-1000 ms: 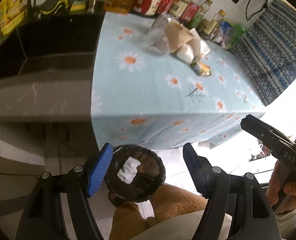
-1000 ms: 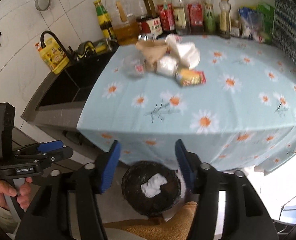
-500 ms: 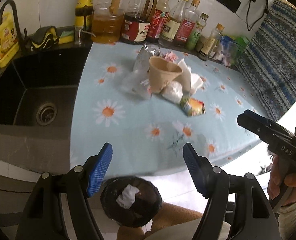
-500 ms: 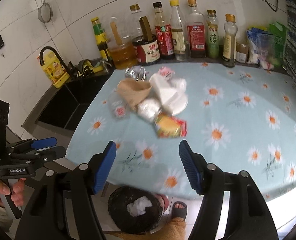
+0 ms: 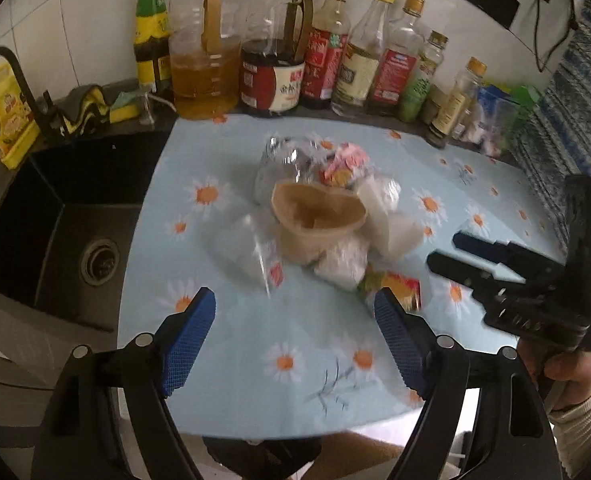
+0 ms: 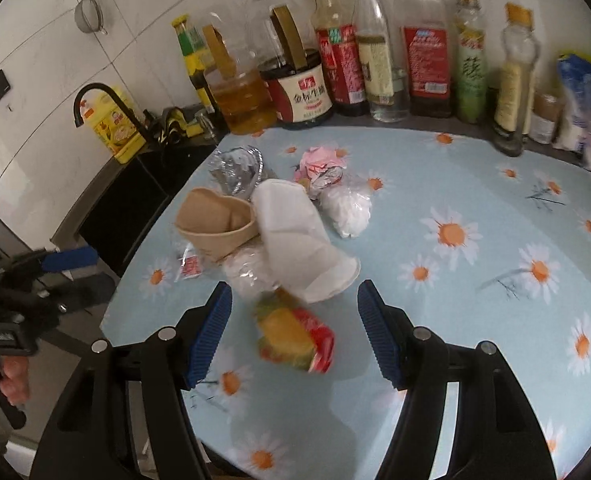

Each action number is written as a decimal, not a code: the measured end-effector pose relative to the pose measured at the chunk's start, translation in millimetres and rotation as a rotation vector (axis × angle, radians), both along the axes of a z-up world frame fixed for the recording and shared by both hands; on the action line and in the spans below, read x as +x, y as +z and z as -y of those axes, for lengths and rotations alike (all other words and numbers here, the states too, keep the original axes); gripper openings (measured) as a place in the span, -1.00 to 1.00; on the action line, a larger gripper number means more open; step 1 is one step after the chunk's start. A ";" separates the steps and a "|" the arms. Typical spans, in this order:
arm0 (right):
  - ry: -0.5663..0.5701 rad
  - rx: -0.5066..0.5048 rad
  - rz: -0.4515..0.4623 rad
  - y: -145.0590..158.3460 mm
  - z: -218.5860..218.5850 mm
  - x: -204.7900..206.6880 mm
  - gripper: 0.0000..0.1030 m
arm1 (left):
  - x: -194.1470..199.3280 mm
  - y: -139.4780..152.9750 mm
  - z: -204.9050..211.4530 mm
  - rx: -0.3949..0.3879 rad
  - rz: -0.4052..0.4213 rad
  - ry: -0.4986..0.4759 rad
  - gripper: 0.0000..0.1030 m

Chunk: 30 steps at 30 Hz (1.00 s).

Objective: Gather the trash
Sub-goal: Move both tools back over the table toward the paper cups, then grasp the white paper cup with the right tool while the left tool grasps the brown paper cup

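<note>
A heap of trash lies on the daisy tablecloth [image 5: 295,344]: a crushed brown paper cup [image 5: 319,220] [image 6: 215,220], a white paper cup [image 6: 299,240], clear plastic bags [image 5: 251,256], a crumpled white bag [image 6: 347,208], a pink wrapper [image 6: 321,158] and a red and yellow snack packet [image 6: 295,336] [image 5: 395,288]. My left gripper [image 5: 295,304] hovers short of the heap; its jaws are opening, with nothing between them. My right gripper [image 6: 293,294] is open above the snack packet, and its pads do not touch it. Each gripper also shows in the other's view, right [image 5: 443,250] and left [image 6: 79,274].
Oil and sauce bottles [image 5: 271,76] line the wall behind the heap. A black sink [image 5: 55,220] with a tap lies left of the cloth. Bags [image 6: 583,112] stand at the back right. A dark bin rim [image 5: 255,456] peeks from under the table's near edge.
Both grippers have swung from above the bin on the floor to over the table, toward the trash heap. The bin has slid almost out of view. The left jaws stand wider.
</note>
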State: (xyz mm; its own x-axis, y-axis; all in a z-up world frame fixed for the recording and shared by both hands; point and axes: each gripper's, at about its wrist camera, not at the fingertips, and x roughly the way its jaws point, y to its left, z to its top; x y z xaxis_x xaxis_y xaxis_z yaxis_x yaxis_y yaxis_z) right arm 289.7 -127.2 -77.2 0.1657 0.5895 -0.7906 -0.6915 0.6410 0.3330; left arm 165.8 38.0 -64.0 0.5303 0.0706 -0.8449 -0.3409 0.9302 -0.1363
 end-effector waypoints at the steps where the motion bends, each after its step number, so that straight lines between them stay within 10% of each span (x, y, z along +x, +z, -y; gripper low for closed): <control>1: 0.022 -0.002 -0.005 -3.3 -3.0 4.3 0.27 | 6.3 0.2 -0.6 0.000 -0.006 0.014 0.54; 17: 0.219 0.019 -0.029 -33.5 -41.9 41.2 0.28 | 45.0 -11.9 2.0 0.026 -0.088 0.131 0.54; 20: 0.249 0.011 0.022 -29.4 -48.8 39.9 0.70 | 44.3 -12.7 -0.8 0.024 -0.094 0.157 0.54; 25: 0.281 0.018 0.037 -32.8 -60.3 45.3 0.70 | 38.8 -15.0 -2.6 0.030 -0.110 0.186 0.54; 30: 0.316 -0.007 0.020 -44.4 -70.5 52.7 0.12 | 36.5 -20.1 -5.8 0.030 -0.132 0.201 0.54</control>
